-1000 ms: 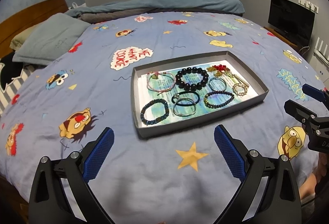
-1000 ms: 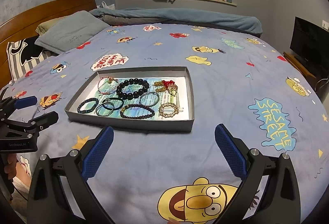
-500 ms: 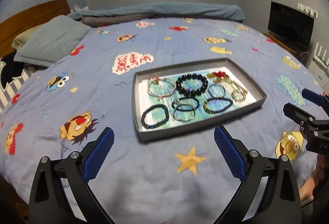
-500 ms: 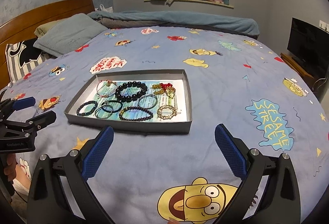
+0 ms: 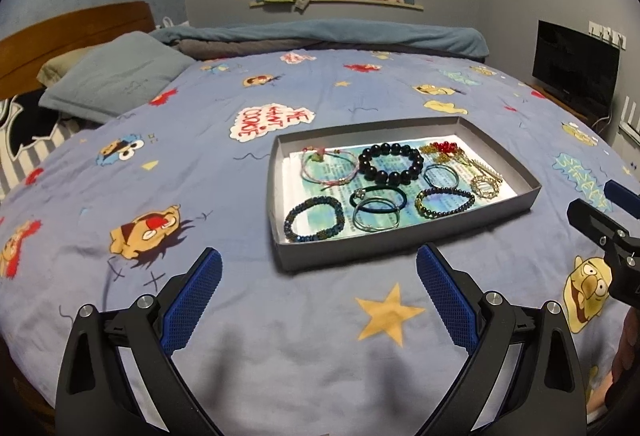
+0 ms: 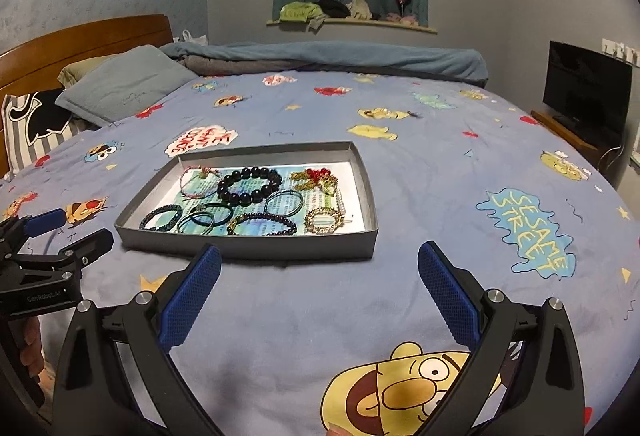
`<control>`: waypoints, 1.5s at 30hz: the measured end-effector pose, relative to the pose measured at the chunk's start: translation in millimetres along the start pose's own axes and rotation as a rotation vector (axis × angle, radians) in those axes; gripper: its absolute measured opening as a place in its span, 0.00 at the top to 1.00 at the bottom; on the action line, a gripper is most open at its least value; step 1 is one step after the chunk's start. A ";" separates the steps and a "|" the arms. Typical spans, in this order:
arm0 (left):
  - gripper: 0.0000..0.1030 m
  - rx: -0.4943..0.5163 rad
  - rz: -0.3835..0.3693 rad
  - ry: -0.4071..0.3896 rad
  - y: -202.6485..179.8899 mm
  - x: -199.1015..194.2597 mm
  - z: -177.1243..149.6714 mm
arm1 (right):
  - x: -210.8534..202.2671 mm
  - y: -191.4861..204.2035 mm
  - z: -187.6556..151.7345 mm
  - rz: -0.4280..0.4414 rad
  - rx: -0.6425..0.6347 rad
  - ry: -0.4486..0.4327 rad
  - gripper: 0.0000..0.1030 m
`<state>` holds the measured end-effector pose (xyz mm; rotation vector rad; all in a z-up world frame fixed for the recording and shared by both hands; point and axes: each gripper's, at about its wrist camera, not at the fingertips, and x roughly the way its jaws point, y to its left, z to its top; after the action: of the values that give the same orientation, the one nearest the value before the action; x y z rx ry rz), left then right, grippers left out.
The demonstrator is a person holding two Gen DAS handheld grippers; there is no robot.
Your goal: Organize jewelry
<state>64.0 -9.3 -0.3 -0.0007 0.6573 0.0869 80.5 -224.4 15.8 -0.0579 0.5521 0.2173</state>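
A shallow grey tray (image 5: 400, 246) (image 6: 248, 248) lies on the bed, holding several bracelets and hair ties on printed paper. Among them are a large black bead bracelet (image 5: 391, 163) (image 6: 249, 185), a pink cord bracelet (image 5: 329, 167), a dark blue bead bracelet (image 5: 314, 220), a gold ring-shaped piece (image 5: 485, 185) (image 6: 323, 220) and a red and gold piece (image 5: 444, 149). My left gripper (image 5: 319, 272) (image 6: 64, 230) hangs open in front of the tray's near left side. Nothing sits between the wide-apart fingers of my open right gripper (image 6: 319, 272) (image 5: 596, 207), which is at the tray's right side.
The bed carries a blue cartoon-print sheet (image 5: 160, 163). Pillows (image 5: 116, 75) and a wooden headboard (image 5: 72, 31) are at the left, a rolled blanket (image 5: 328, 35) at the far side. A dark TV (image 5: 574, 65) stands at the right wall. A hand (image 6: 30, 352) holds the left gripper.
Both cameras have tilted and drawn back a little, so the tray sits lower and slightly farther in each view. Both grippers stay open and the jewelry has not moved.
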 end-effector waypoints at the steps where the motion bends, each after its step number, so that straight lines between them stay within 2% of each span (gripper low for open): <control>1: 0.06 0.001 -0.002 0.004 -0.2 0.8 -1.0 | 0.5 0.3 -0.7 0.000 0.002 0.000 0.06; 36: 0.06 0.025 -0.013 0.023 -6.9 1.6 -6.5 | 1.4 -2.2 -4.0 -0.007 0.012 0.005 0.06; 45: 0.06 0.037 -0.063 0.031 -8.5 3.2 -6.4 | 2.3 -4.0 -3.5 -0.007 0.012 0.008 0.05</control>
<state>63.2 -17.7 -7.6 0.0126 0.6888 0.0142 81.6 -228.2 11.6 -0.0492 0.5614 0.2074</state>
